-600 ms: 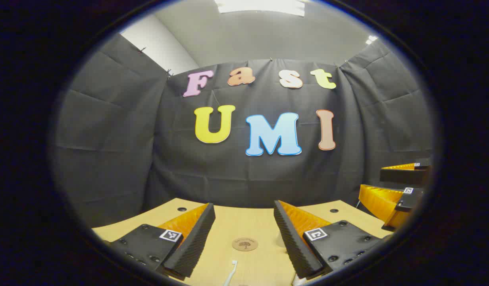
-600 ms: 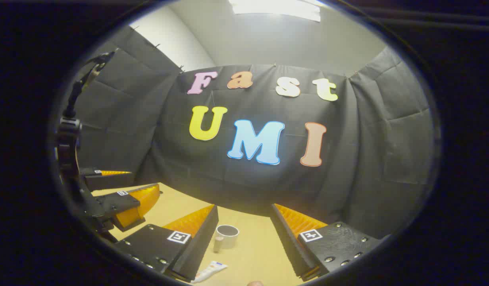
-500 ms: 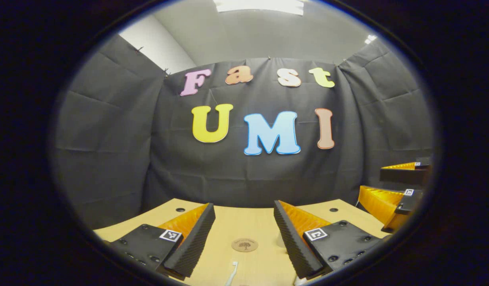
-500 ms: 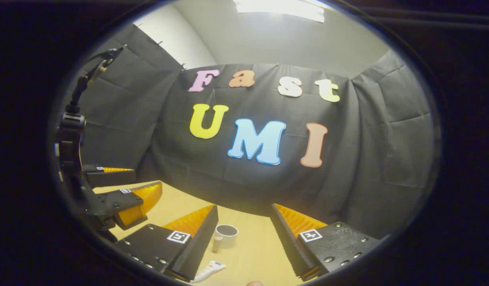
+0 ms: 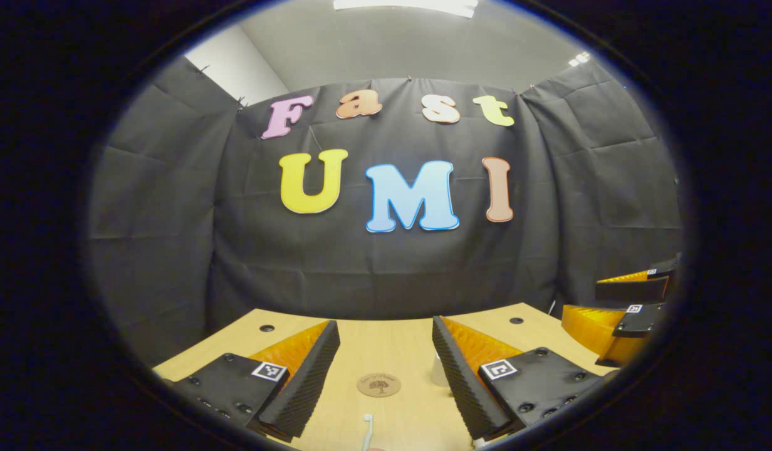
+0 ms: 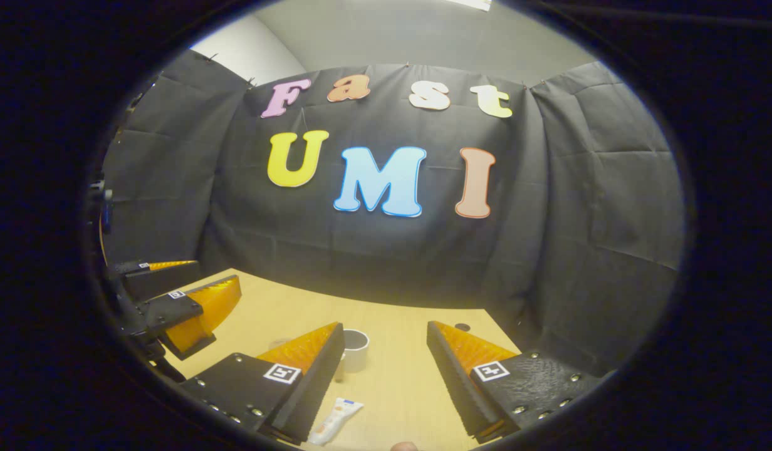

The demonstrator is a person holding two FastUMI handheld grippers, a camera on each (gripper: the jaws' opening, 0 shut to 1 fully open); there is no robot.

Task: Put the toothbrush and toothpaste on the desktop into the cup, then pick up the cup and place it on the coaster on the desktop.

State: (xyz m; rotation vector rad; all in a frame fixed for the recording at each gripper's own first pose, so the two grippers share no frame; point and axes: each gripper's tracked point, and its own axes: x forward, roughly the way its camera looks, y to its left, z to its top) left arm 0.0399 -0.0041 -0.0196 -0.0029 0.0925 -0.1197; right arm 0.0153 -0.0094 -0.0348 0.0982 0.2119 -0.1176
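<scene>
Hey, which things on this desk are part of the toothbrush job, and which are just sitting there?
Part of the job:
toothbrush
toothpaste
cup
coaster
left gripper, open
right gripper, open

Just there:
desktop itself
cable holes in it
black cloth wall

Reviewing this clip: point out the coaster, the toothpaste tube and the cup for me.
coaster [image 5: 378,384]: left gripper view, centre of the round disc on the desk.
toothpaste tube [image 6: 336,418]: right gripper view, middle of the tube's body.
cup [image 6: 356,358]: right gripper view, outer side wall below the rim.
</scene>
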